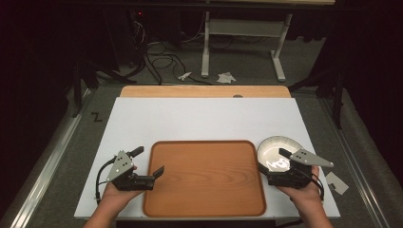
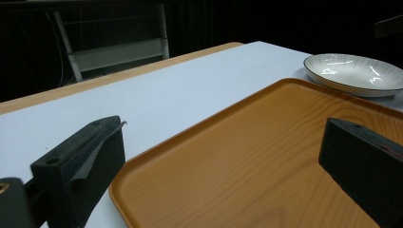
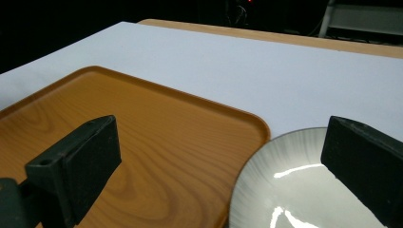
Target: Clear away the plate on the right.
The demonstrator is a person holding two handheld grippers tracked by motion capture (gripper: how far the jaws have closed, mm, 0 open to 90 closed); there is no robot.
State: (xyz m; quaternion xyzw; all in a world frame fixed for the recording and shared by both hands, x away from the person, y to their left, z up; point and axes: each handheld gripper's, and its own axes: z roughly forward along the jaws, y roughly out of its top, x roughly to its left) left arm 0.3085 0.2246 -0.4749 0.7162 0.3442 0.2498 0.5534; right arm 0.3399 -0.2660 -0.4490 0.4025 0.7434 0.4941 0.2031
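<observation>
A: How many items does the white rectangular tabletop (image 1: 190, 118) carry?

B: Two: one rectangular wooden tray with rounded corners (image 1: 204, 178) and one shallow round white ceramic plate with a dark rim (image 1: 273, 151). There are also two grippers, one per hand.

A: Where are they?

B: The tray lies at 6 o'clock on the tabletop. The plate sits at 4 o'clock, just beside the tray's right rim. The left gripper (image 1: 148, 165) is at 8 o'clock, jaws spread wide and holding nothing, one over the tray's left rim, the other over bare tabletop. The right gripper (image 1: 272, 160) also has its jaws apart, one over the tray's right edge, the other above the plate.

A: What about open room?

B: The tray surface is bare. The tabletop from 9 through 12 to 3 o'clock is free.
</observation>
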